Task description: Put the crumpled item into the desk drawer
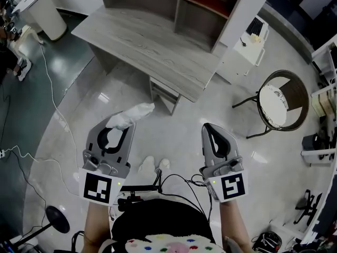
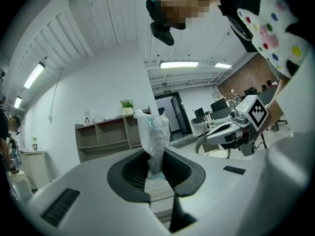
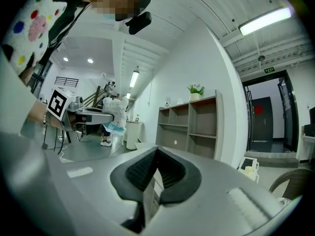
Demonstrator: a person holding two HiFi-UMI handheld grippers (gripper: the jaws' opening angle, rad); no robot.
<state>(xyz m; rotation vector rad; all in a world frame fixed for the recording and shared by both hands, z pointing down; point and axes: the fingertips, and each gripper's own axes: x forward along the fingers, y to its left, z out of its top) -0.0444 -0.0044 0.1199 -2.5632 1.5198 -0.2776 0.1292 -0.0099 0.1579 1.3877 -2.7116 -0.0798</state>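
The crumpled item is a white plastic bag (image 1: 132,115) with printing on it, standing up between the pads in the left gripper view (image 2: 153,134). My left gripper (image 1: 117,126) is shut on its lower end and holds it over the floor, short of the desk. The grey wooden desk (image 1: 152,44) stands ahead, and a drawer box (image 1: 164,93) hangs under its near edge. My right gripper (image 1: 208,129) is shut and empty, level with the left one and to its right. Seen from the right gripper view, the left gripper (image 3: 91,116) carries the bag (image 3: 114,113).
A grey shelf unit (image 1: 176,1) stands on the desk's far side. A wicker chair with a white seat (image 1: 281,101) is at the right, a small white cabinet (image 1: 251,42) beside the desk, a white bin (image 1: 45,9) at far left. Cables (image 1: 52,115) run across the floor.
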